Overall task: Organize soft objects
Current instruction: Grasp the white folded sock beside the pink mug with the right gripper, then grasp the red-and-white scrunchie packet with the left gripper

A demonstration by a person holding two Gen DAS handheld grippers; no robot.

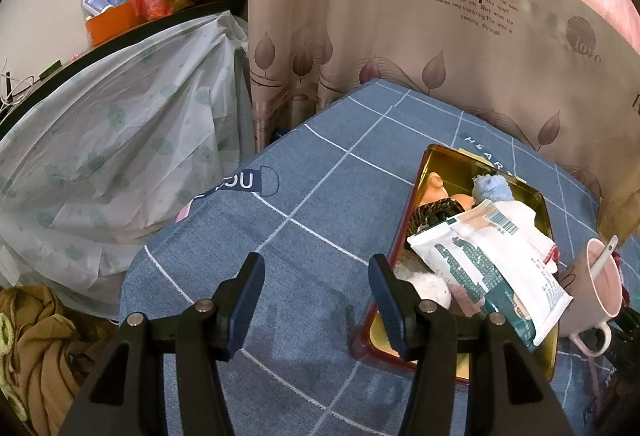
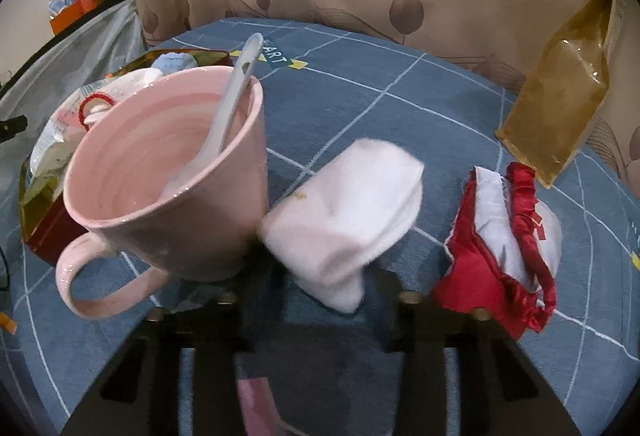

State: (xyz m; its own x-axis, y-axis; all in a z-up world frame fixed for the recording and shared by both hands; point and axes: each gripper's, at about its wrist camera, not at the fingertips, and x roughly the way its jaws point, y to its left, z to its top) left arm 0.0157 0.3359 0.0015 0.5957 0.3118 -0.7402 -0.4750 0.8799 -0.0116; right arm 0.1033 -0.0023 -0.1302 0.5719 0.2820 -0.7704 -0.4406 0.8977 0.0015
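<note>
A white sock [image 2: 348,220] lies bunched just in front of the right wrist camera, and my right gripper [image 2: 320,276] is shut on its near end; the sock hides the fingertips. To its right, a red and white fabric piece [image 2: 504,236] rests on the blue checked cloth. A gold tin tray [image 1: 436,159] with a red rim holds a light blue knitted item [image 1: 492,187], a white fluffy ball [image 1: 432,288], a brown patterned cloth [image 1: 432,215] and a wipes pack [image 1: 480,268]. My left gripper [image 1: 316,262] is open and empty, hovering beside the tray's left edge.
A pink mug [image 2: 168,175] with a spoon [image 2: 236,87] stands between the tray and the sock, close to the sock's left side. A brown pouch [image 2: 560,95] leans on the curtain at the back right. Left of the table are a plastic-covered shelf [image 1: 120,139] and a brown garment [image 1: 36,348].
</note>
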